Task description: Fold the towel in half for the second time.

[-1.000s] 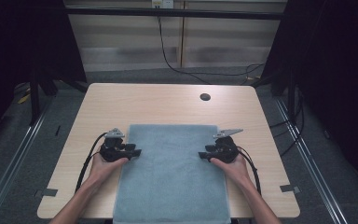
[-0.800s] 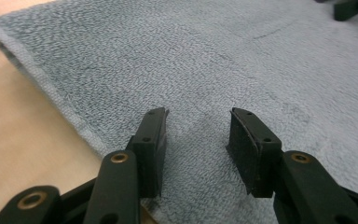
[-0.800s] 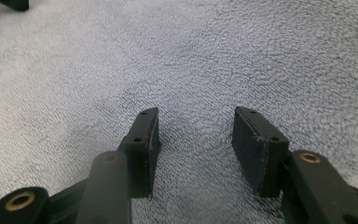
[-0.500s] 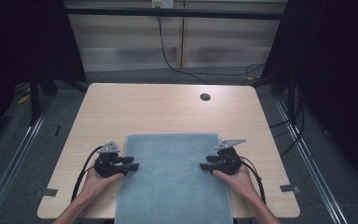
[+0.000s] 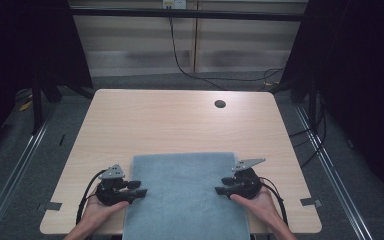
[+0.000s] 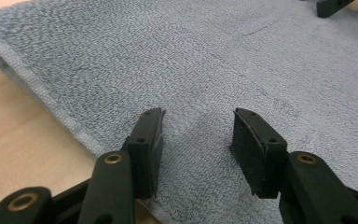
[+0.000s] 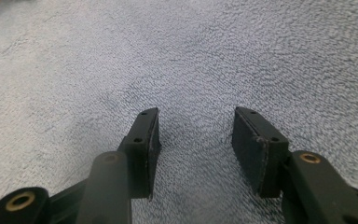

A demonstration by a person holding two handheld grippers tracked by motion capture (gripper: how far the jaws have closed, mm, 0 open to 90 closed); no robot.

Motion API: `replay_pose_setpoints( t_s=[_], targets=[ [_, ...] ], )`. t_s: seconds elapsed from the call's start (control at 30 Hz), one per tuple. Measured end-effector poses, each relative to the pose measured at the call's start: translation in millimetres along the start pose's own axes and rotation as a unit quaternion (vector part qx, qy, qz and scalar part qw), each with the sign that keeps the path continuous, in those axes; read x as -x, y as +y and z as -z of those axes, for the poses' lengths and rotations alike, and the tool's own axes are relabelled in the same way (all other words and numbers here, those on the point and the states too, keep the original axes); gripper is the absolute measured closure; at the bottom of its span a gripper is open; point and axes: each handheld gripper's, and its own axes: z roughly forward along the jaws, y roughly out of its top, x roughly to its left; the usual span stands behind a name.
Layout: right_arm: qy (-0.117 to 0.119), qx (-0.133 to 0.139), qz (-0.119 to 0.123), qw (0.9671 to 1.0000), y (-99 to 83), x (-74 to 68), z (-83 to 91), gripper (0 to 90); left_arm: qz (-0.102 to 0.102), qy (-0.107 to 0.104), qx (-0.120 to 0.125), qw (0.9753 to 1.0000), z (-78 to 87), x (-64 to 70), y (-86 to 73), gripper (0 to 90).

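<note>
Both grippers sit low at the near edge of the table, one at each side of the towel. Left gripper (image 5: pixel 139 192) first: held in the person's left hand (image 5: pixel 100 207), jaws pointing inward over the towel's left border, and the left gripper view (image 6: pixel 196 135) shows them spread wide with bare terry cloth between the pads, nothing pinched. That same view catches the towel's (image 6: pixel 242 60) folded left edge running diagonally past the left jaw, with pale tabletop beside it.

Over to the right gripper (image 5: pixel 220 190), cradled in the right hand (image 5: pixel 256 201), jaws aimed inward at the opposite border. Its own view (image 7: pixel 196 135) has the jaws just as wide apart, hovering right at the cloth, gripping nothing.

Between them, the blue-grey towel (image 5: pixel 184 192) lies flat on the wooden table (image 5: pixel 170 125), its near end hanging over the front edge, its far edge straight across at about mid-table.

Farther out, bare wood, then a small dark round grommet (image 5: pixel 220 104) near the far right of the top. Beyond the table, a black cable (image 5: pixel 180 60) droops down the wall.
</note>
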Motion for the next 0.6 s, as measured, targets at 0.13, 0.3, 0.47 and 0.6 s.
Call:
replay_pose_setpoints(
  t_s=[0.13,0.3,0.47,0.6],
  targets=[
    [0.019,-0.005,-0.002,0.9998,-4.1,-4.0,3.3,51.9,-0.009,-0.012,-0.006,0.9999,5.8,6.1,-5.7,50.6],
    [0.023,-0.006,-0.001,0.9997,-10.8,-13.0,8.5,50.4,-0.008,-0.017,-0.017,0.9997,8.3,10.8,-4.7,50.9],
    [0.022,0.01,-0.008,0.9997,-7.9,-7.1,16.2,46.7,-0.005,-0.017,-0.019,0.9997,5.4,15.2,6.7,43.2],
    [0.01,0.048,-0.012,0.9987,1.8,7.8,33.5,45.6,-0.005,0.004,0.005,1.0,11.3,7.4,19.5,42.0]
  ],
)
